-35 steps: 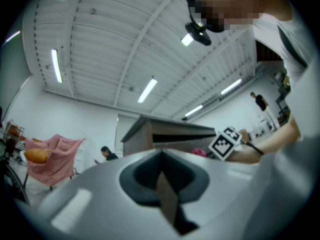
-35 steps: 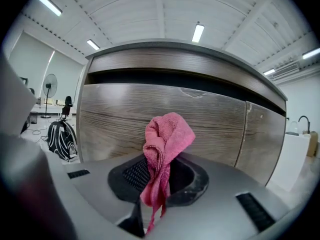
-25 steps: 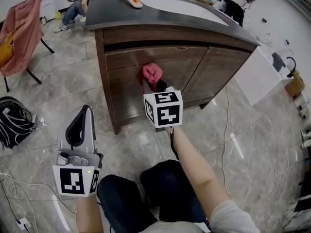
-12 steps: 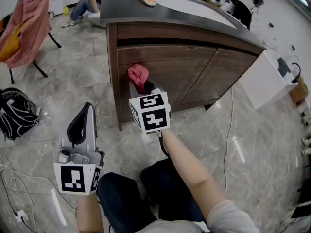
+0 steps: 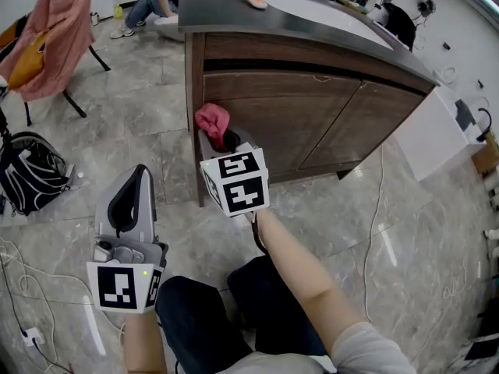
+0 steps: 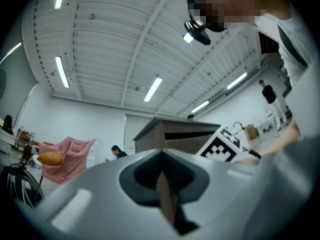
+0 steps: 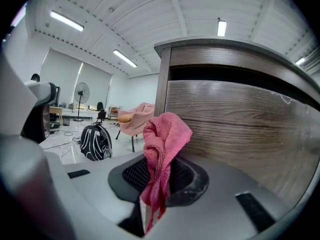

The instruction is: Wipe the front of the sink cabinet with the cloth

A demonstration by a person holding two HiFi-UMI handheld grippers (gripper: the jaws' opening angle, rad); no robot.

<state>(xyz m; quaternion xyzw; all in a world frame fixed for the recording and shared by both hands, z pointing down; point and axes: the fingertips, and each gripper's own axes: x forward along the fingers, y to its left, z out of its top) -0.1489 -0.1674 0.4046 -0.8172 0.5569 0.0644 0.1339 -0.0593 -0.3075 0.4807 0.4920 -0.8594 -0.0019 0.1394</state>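
The right claw point(image 5: 225, 141) clamped the cloth point(image 5: 212, 119) by the cabinet's point(image 5: 304, 123) left edge, probably for wiping. The left claw point(image 5: 137, 176) stayed clear, clenched and empty.

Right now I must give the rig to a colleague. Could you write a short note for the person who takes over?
Right gripper: shut on the pink cloth, held at the left end of the cabinet front; contact unclear.
Left gripper: shut, empty, low and away from the cabinet.
Done: cloth is gripped and at the cabinet.
Left: wipe across the front; how much is already wiped cannot be told.
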